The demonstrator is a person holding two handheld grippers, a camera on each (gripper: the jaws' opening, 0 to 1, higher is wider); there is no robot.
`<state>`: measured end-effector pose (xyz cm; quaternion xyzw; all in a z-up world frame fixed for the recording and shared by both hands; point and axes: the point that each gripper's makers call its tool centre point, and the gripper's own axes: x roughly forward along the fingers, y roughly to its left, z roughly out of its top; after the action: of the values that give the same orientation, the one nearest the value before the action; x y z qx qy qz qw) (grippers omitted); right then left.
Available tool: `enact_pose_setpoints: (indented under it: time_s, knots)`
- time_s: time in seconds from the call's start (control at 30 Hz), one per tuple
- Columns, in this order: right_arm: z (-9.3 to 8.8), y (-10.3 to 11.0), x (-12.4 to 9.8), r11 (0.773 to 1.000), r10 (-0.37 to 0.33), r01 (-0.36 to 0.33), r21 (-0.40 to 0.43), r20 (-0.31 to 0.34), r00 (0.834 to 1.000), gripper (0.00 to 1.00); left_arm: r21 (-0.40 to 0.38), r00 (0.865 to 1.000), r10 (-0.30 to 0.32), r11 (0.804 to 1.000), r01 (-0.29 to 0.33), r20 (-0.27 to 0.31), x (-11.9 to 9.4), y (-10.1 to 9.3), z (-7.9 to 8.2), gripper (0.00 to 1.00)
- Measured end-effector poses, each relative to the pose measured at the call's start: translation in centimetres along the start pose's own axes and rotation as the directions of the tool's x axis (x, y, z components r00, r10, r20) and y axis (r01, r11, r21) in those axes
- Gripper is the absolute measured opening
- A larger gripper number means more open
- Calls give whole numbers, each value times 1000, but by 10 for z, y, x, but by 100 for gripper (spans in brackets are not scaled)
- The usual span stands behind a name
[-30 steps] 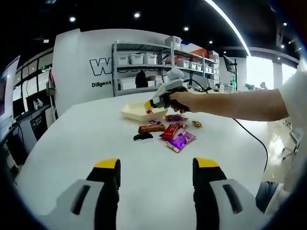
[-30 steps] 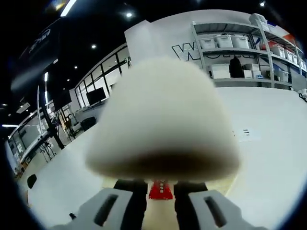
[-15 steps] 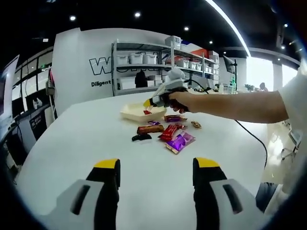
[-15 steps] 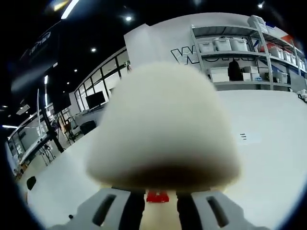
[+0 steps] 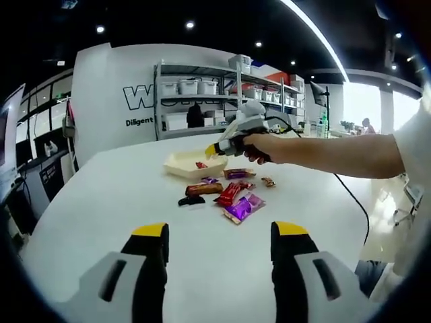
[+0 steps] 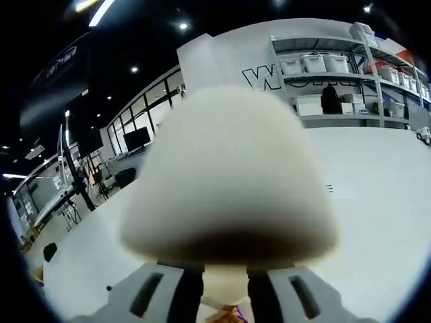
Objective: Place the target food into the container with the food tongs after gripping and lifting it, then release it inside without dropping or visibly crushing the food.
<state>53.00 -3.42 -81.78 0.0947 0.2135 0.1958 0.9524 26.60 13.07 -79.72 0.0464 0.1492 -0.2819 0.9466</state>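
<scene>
The left gripper (image 5: 219,259) stood low over the white table (image 5: 101,202), its two yellow-tipped jaws apart with nothing between them. Well ahead of those jaws lay a cluster of wrapped sweets (image 5: 232,195), and beyond it the shallow cream container (image 5: 180,163) with one red wrapped sweet (image 5: 201,165) lying inside. That sweet was too small to tell its long axis or which way it pointed. The right gripper (image 5: 229,139), held in a person's hand (image 5: 259,147), hung above the container's near-right rim. In the right gripper view, a large cream blurred mass (image 6: 229,175) sat just above that gripper's own jaws; whether they were parted or closed could not be told.
</scene>
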Motion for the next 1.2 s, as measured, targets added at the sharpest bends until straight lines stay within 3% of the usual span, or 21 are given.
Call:
enact_pose_setpoints:
  time_s: [0.33,0.8,1.2]
  knots:
    - [9,5,-30,998,-7,8,-55,19,1000,17,-25,999,-34,999,35,21,-3,-17,5,60]
    - [16,7,-71,997,36,-33,-63,36,999,18,14,999,-39,999,38,18,-6,-27,10,60]
    - [8,6,-97,992,31,-28,-125,20,999,19,23,1000,-12,1000,12,4,-10,-29,5,70]
